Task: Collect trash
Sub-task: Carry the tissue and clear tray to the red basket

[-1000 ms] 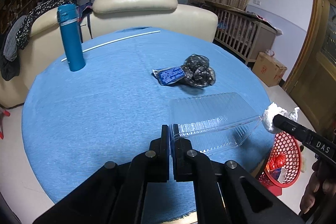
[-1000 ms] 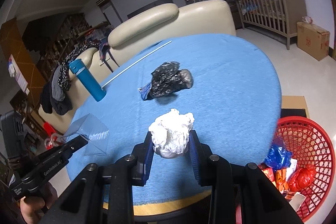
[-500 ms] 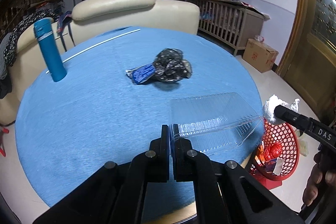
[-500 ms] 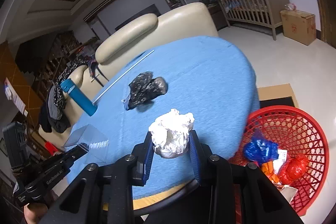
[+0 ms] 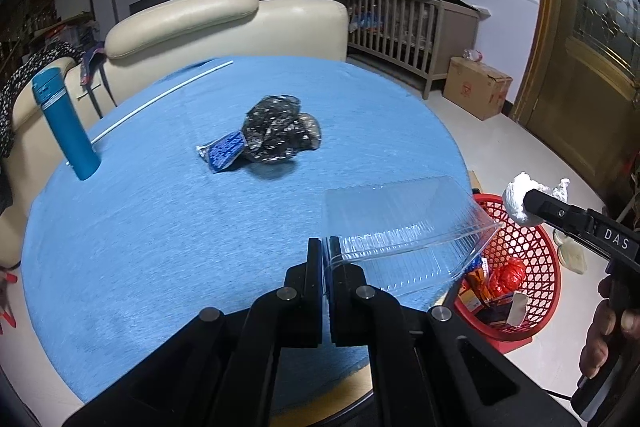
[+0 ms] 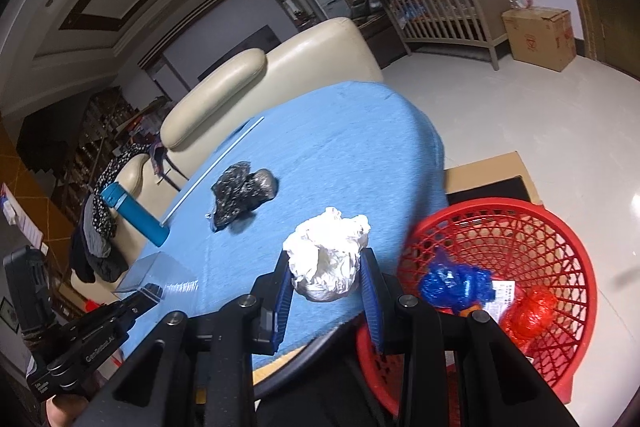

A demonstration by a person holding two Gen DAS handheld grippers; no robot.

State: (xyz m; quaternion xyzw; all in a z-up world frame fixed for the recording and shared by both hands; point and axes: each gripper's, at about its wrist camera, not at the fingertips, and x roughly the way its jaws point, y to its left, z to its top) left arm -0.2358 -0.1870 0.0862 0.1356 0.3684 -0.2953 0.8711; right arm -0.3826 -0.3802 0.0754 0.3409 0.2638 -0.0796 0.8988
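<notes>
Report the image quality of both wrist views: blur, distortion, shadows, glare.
Left wrist view: strong fisheye bending at the edges, dark vignette in the corners; the black bag casts a soft shadow on the blue tablecloth; the clear plastic tray shows faint highlights. Right wrist view: tilted horizon, the red basket has a motion-blurred near rim; the white paper wad is sharp.

Crumpled white paper wad (image 6: 328,259) held beside red basket (image 6: 560,227); clear tray (image 5: 400,227) lifted.

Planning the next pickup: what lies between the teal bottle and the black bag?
Only bare blue tablecloth between teal bottle and black bag; left wrist view.
</notes>
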